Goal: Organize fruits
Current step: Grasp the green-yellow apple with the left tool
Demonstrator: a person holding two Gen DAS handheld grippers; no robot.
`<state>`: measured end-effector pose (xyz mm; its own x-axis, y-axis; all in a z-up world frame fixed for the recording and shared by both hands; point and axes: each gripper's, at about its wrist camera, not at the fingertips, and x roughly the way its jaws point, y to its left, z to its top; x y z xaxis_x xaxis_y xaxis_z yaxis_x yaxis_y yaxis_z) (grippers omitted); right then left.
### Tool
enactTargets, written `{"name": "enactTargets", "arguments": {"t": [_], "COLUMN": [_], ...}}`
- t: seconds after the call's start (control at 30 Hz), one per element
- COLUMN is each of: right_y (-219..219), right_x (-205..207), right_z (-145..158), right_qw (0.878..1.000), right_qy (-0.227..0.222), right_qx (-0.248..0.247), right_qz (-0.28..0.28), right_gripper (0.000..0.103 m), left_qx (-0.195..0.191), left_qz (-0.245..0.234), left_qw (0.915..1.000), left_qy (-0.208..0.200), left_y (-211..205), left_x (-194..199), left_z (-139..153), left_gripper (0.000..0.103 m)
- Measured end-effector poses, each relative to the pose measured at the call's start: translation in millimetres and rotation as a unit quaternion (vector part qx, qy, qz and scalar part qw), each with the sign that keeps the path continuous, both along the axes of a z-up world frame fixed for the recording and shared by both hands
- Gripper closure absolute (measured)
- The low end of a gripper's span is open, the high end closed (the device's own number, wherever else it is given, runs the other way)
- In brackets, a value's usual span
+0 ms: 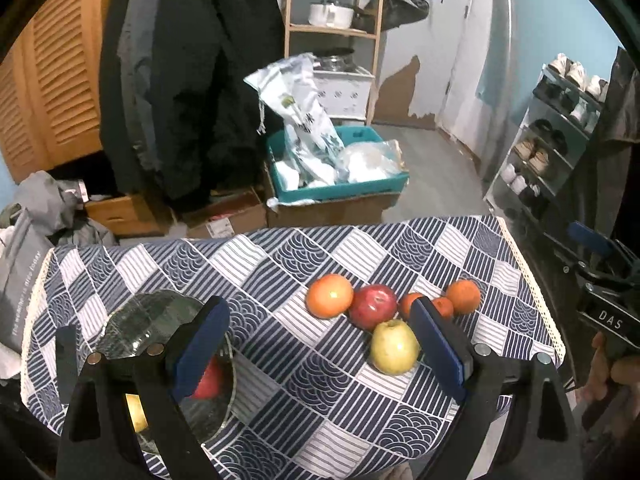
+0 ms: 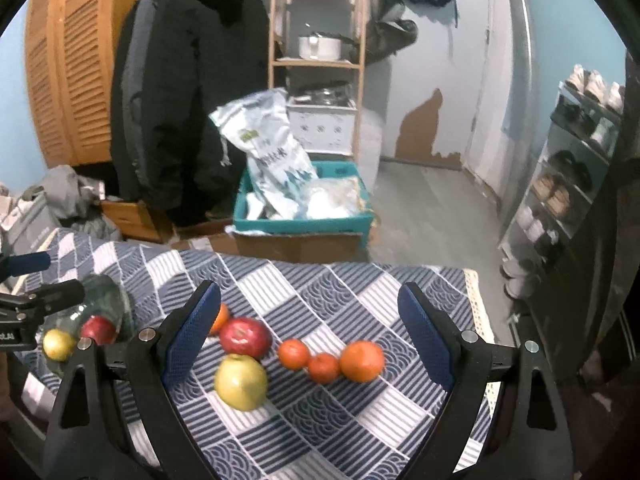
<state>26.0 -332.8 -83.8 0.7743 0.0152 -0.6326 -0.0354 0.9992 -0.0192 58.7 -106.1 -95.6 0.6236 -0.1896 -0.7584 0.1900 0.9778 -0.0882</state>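
Note:
On the blue patterned tablecloth (image 1: 280, 280) lies a cluster of fruit: a large orange (image 1: 330, 295), a red apple (image 1: 373, 306), a yellow-green apple (image 1: 394, 346), two small oranges and another orange (image 1: 463, 297). The right wrist view shows the same red apple (image 2: 245, 337), yellow-green apple (image 2: 240, 381) and oranges (image 2: 362, 361). A glass bowl (image 1: 160, 316) at the left holds a red apple (image 1: 209, 378) and a yellow fruit (image 1: 136, 412). My left gripper (image 1: 320, 346) hangs open above the cloth, empty. My right gripper (image 2: 310, 342) is open over the fruit row, nothing between its pads.
Beyond the table's far edge stand cardboard boxes, a teal crate (image 1: 340, 188) with plastic bags, hanging dark coats (image 1: 192, 80) and a wooden shelf (image 1: 332, 32). A shoe rack (image 1: 552, 140) stands at the right. A grey bag (image 1: 20, 280) sits left of the table.

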Motion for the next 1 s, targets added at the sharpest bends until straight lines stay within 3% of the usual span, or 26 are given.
{"name": "enactTargets", "arguments": {"t": [0.3,1.0], "right_y": [-31.9,-67.9], "right_x": [1.5,23.1], "right_z": [-18.1,-85.6], "right_qw": [0.999,0.992], "right_qy": [0.024,0.115], "right_qx": [0.002,-0.004], "right_qz": [-0.030,-0.058], "right_gripper": [0.014,0.014], "left_qx": [0.010,0.009], "left_qz": [-0.016,-0.041], "left_qw": [0.9996,0.9890], "left_qy": [0.020,0.142], "left_y": [-29.8,-85.9], "left_x": [9.2,41.8], "left_z": [-18.3,-115.4], "left_gripper": [0.010,0.010]}}
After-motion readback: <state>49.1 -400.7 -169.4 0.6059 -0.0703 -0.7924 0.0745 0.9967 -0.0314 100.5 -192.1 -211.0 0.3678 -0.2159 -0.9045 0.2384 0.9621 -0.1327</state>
